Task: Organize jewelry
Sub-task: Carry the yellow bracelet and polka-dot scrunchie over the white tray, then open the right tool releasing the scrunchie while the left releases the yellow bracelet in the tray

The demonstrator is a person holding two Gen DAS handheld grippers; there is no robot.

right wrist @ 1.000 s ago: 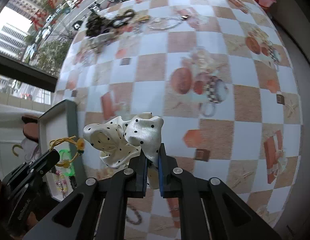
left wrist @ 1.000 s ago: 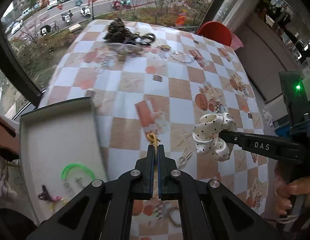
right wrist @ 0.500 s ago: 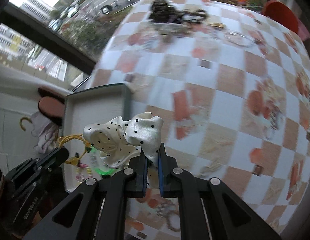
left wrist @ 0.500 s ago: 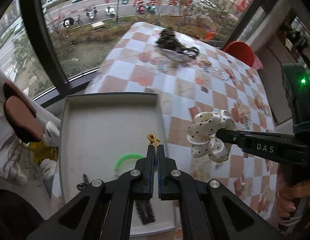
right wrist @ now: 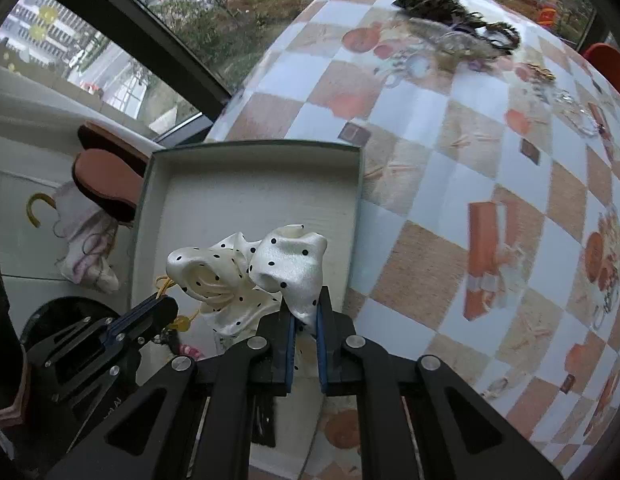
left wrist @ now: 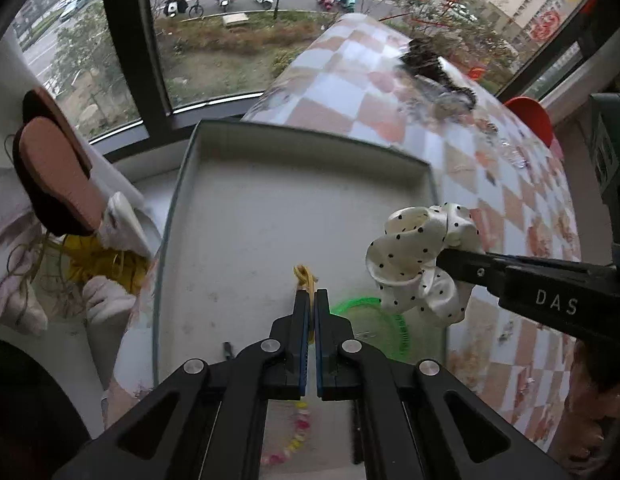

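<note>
- Around my tongs I see the checkered orange-and-white tablecloth point(right wrist: 449, 184), and at its far end a dark tangled heap of jewelry point(right wrist: 437, 0) with some loose pieces near it.
- The shallow grey cardboard tray point(left wrist: 270, 184) lies at the table's edge by the window; a bright green plastic ring point(left wrist: 373, 312) lies inside it, partly behind my right tongs.
- Beside the tray there is a brown slipper point(left wrist: 58, 172) and a bunch of yellow rubber bands point(left wrist: 106, 264).
- Some small pink and yellow beads point(left wrist: 294, 436) show under my left tongs, but they are blurred and half covered, so I cannot tell what piece it is.
- My left tongs point(left wrist: 310, 300) are closed almost fully on a thin yellow knotted cord point(left wrist: 304, 274), above the tray floor; a small yellow bead hangs from it in the right view.
- My right tongs point(right wrist: 304, 312) are pressed tight on the white satin scrunchie with black dots point(right wrist: 262, 276). It is glossy and ruffled, and it hangs over the tray's right part.
</note>
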